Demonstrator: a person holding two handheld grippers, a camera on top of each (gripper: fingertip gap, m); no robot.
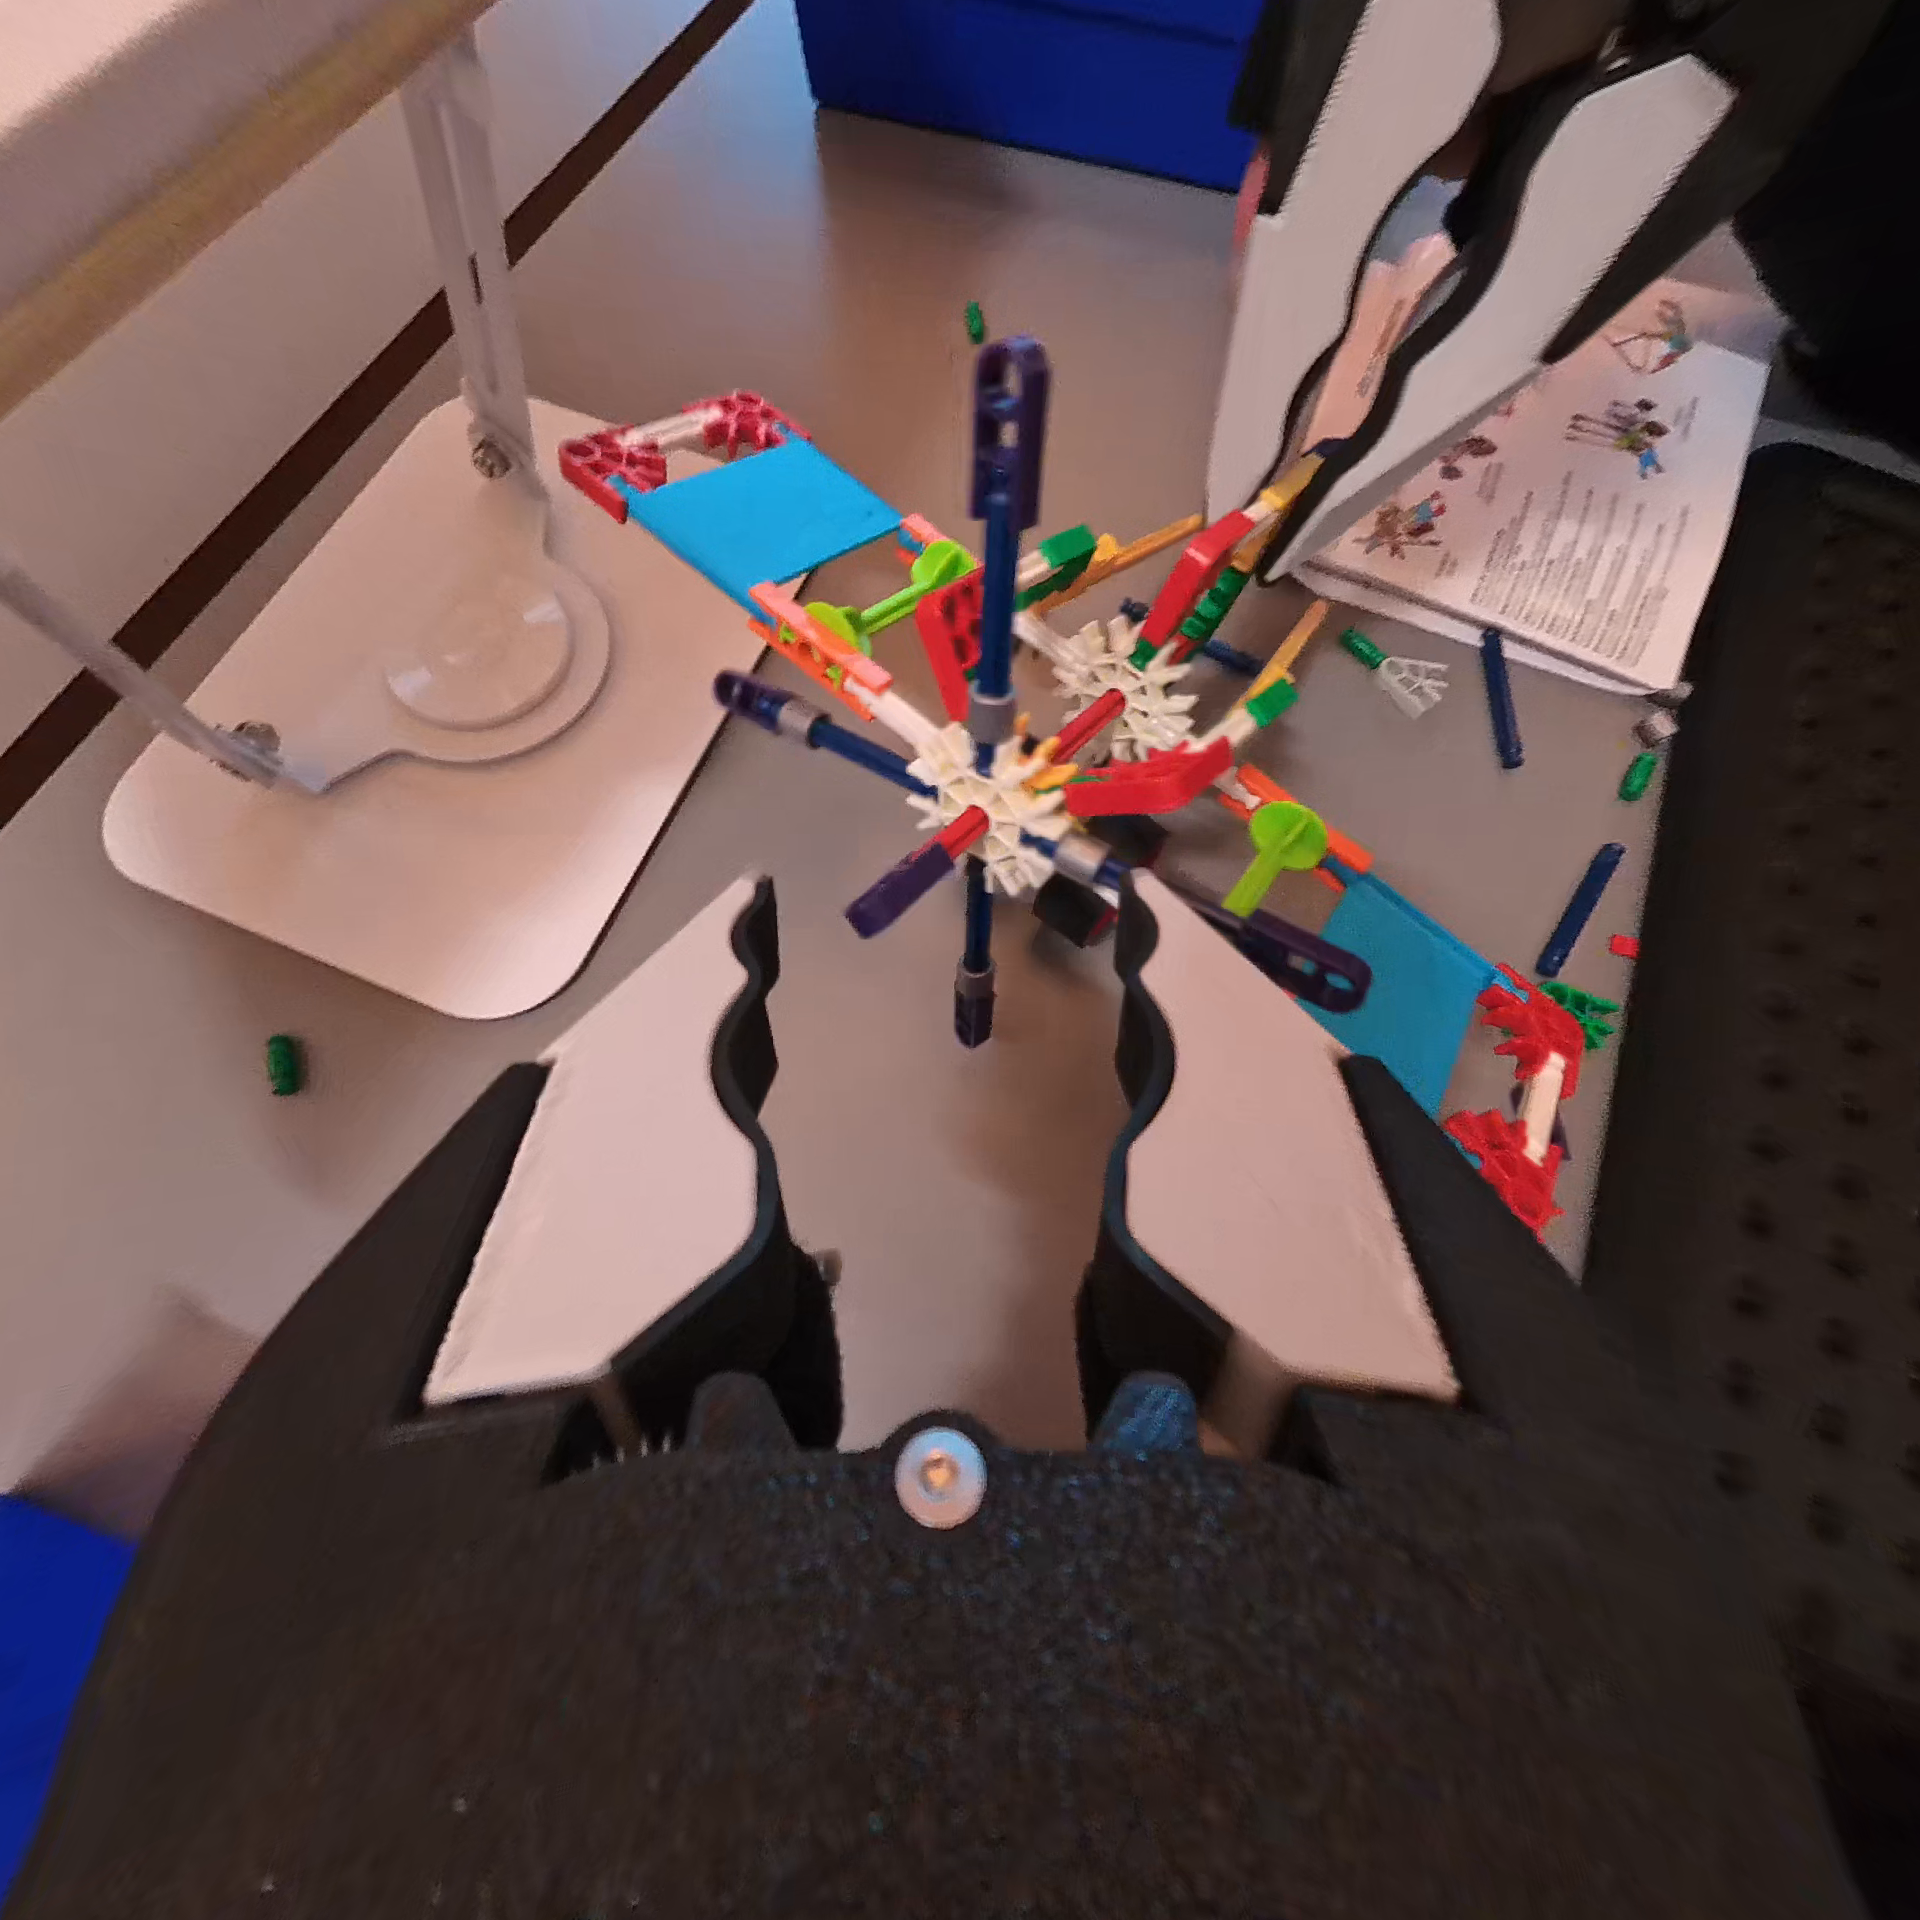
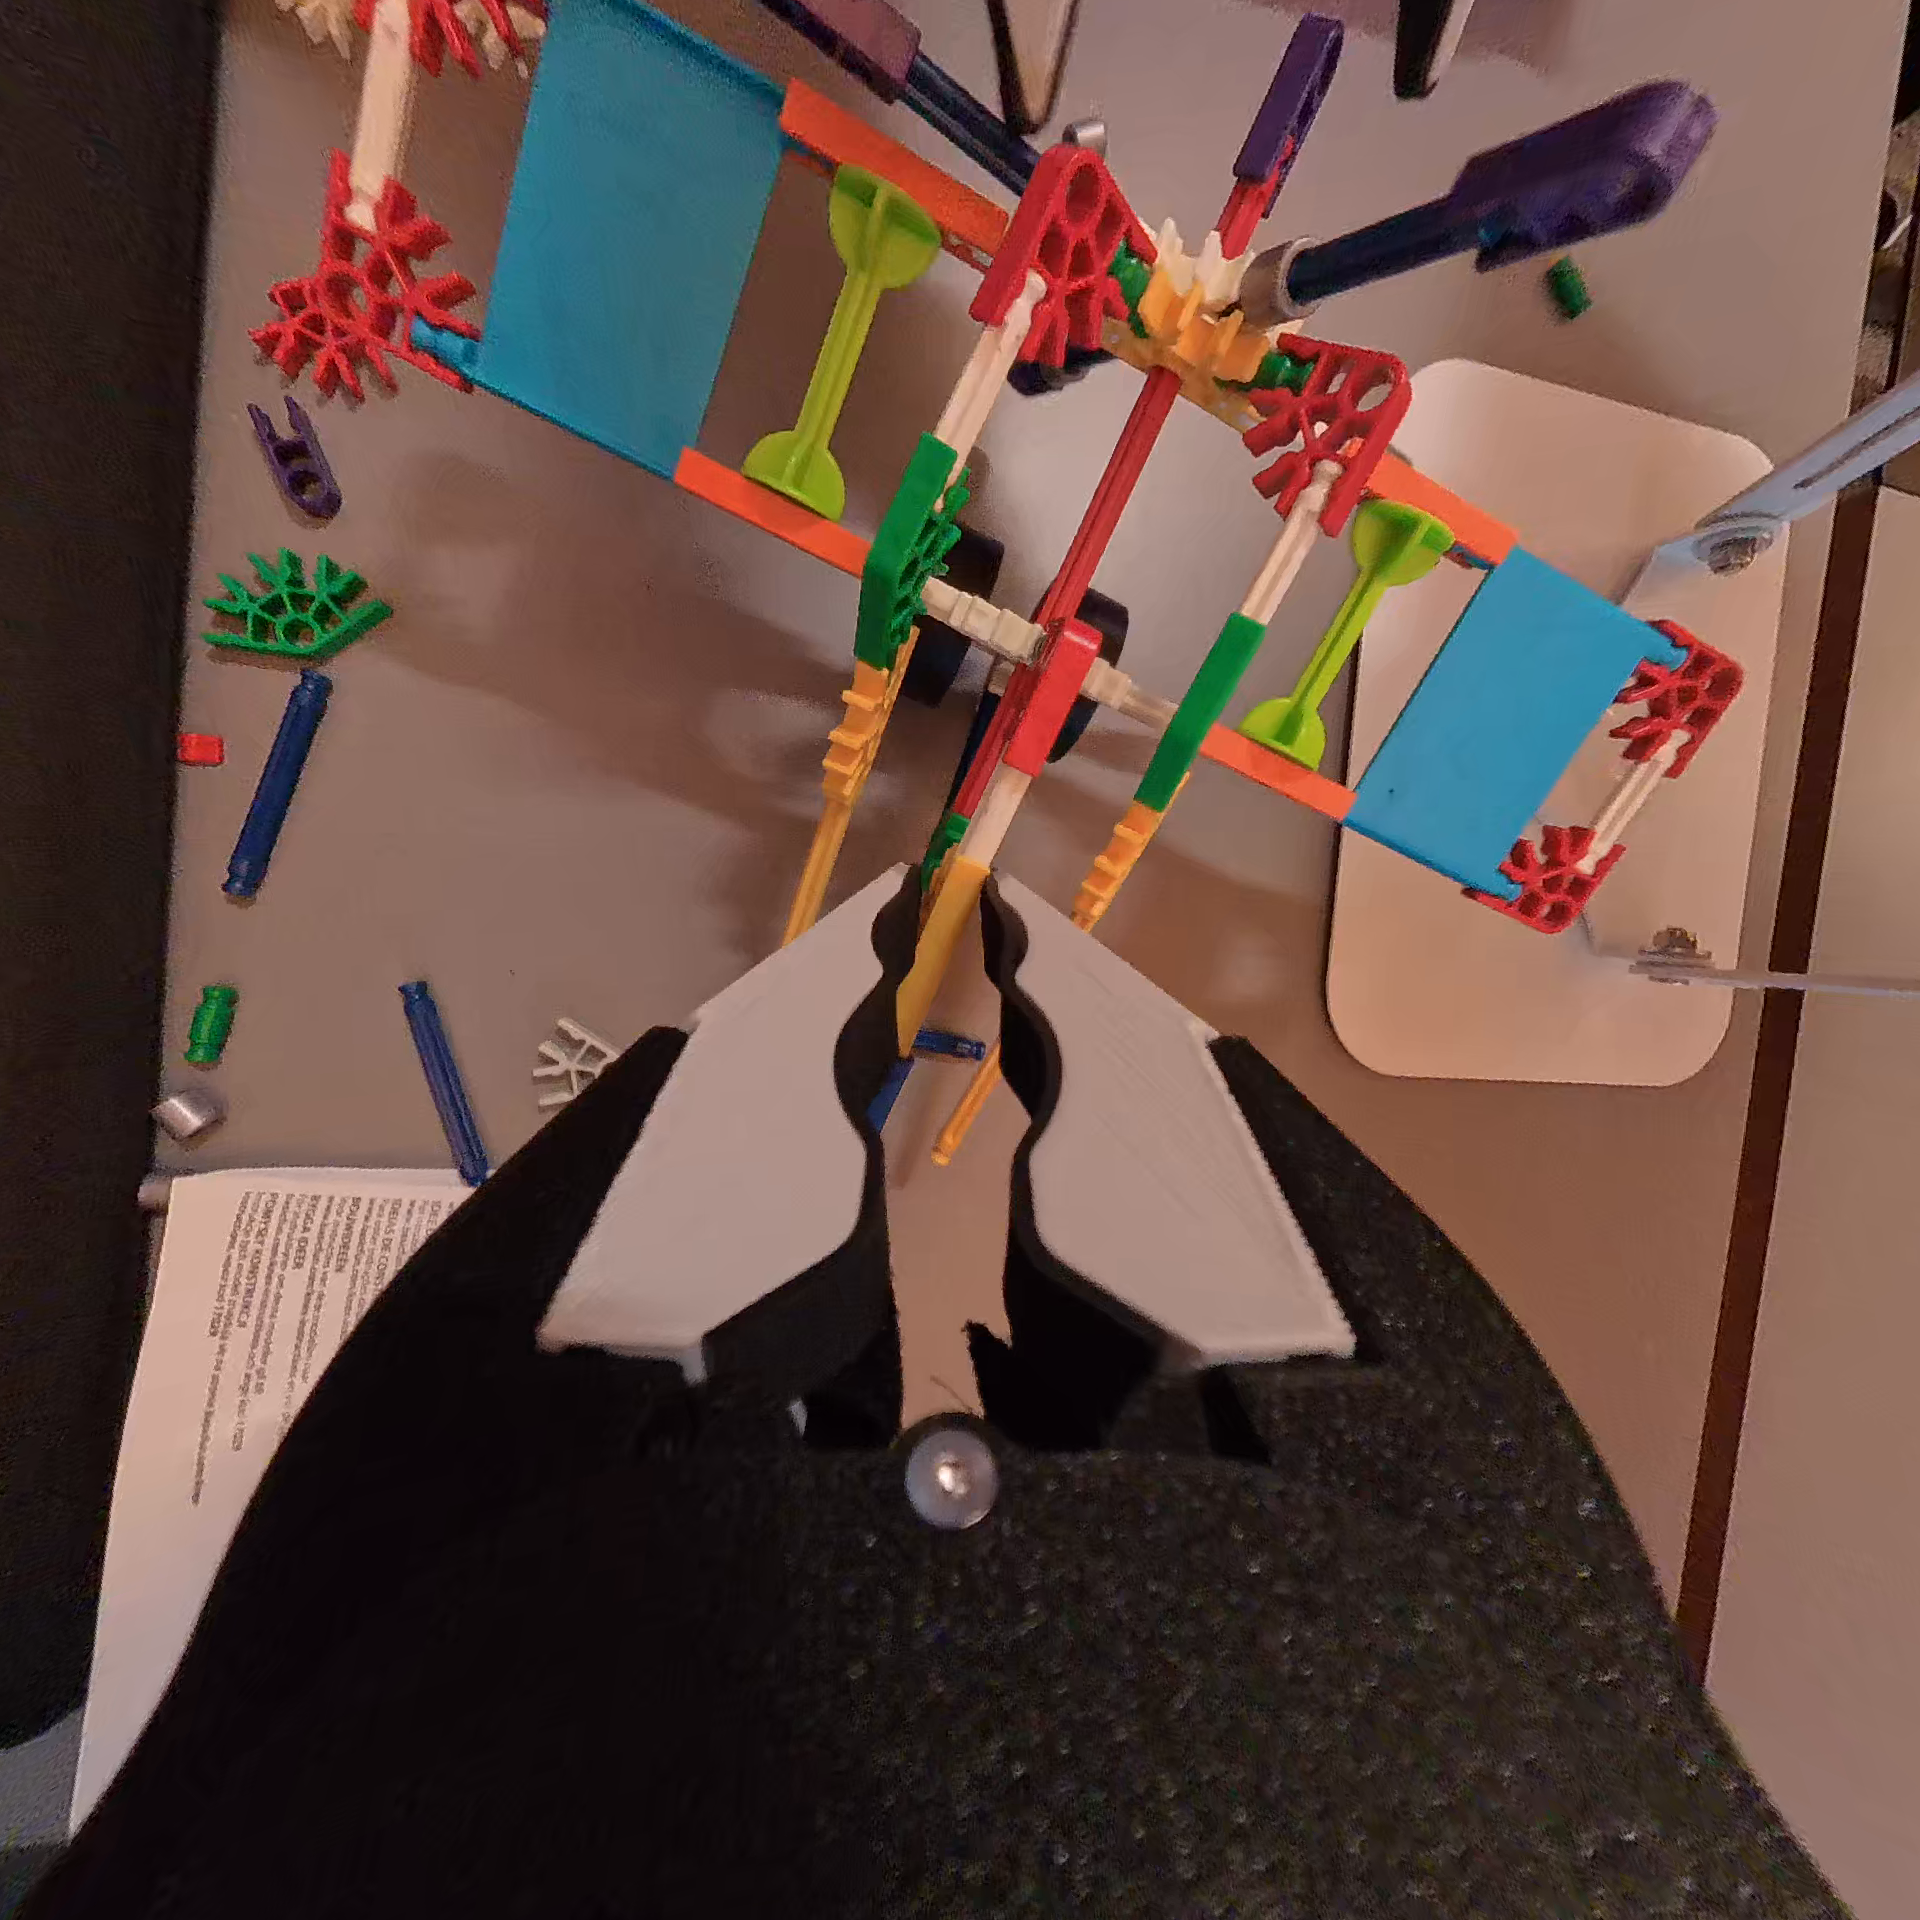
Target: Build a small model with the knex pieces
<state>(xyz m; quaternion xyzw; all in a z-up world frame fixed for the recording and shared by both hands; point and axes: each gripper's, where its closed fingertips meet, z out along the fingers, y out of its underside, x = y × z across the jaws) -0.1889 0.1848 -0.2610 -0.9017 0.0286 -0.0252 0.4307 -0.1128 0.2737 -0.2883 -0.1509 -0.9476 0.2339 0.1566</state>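
Note:
A colourful construction-toy model (image 1: 992,800) of rods, connectors and two light blue panels stands on the grey table (image 1: 935,1143). Its white snowflake hub carries dark blue rods with purple end pieces. My left gripper (image 1: 948,904) is open and empty, its fingertips just short of the hub, on either side of a hanging blue rod. My right gripper (image 2: 951,888) is shut on a yellow rod (image 2: 935,956) at the model's (image 2: 1070,499) near end. It also shows in the left wrist view (image 1: 1299,488), at the model's far side.
A white stand base (image 1: 416,727) with metal struts lies left of the model. An instruction booklet (image 1: 1538,540) lies to the right, a blue box (image 1: 1018,83) behind. Loose blue rods (image 2: 275,779), green connectors (image 2: 296,608) and small pieces are scattered beside a dark surface (image 1: 1787,935). My right fingertips sit around 12 cm from my left ones.

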